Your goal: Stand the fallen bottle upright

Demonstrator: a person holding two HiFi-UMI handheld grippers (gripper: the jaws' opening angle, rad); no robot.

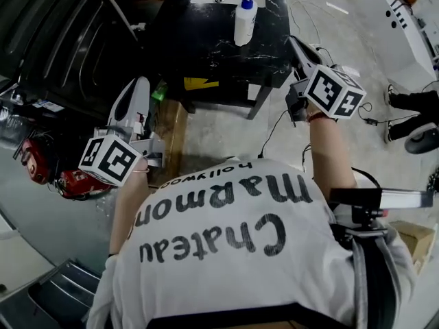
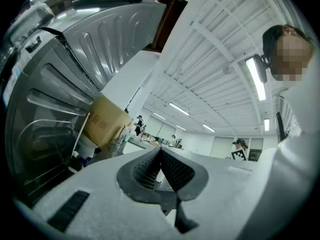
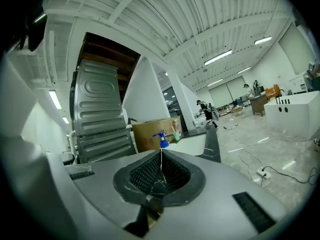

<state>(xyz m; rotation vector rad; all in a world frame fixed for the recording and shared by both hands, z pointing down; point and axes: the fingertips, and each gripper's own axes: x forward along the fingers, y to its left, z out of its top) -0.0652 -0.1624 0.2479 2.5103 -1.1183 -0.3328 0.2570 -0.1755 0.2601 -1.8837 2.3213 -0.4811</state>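
My right gripper (image 3: 161,159) has its jaws pressed together on nothing. My left gripper (image 2: 160,156) is closed and empty too. Past the right tips, at twelve o'clock, the bottle (image 3: 162,140) stands upright on the black table (image 1: 206,46), well apart from both grippers. In the head view it sits at eleven o'clock from the right one. I judge the righting done, so the next move only calls for staying clear of it. The bottle is white and opaque, so I cannot tell its fill, nor what the cardboard box (image 3: 150,131) holds.
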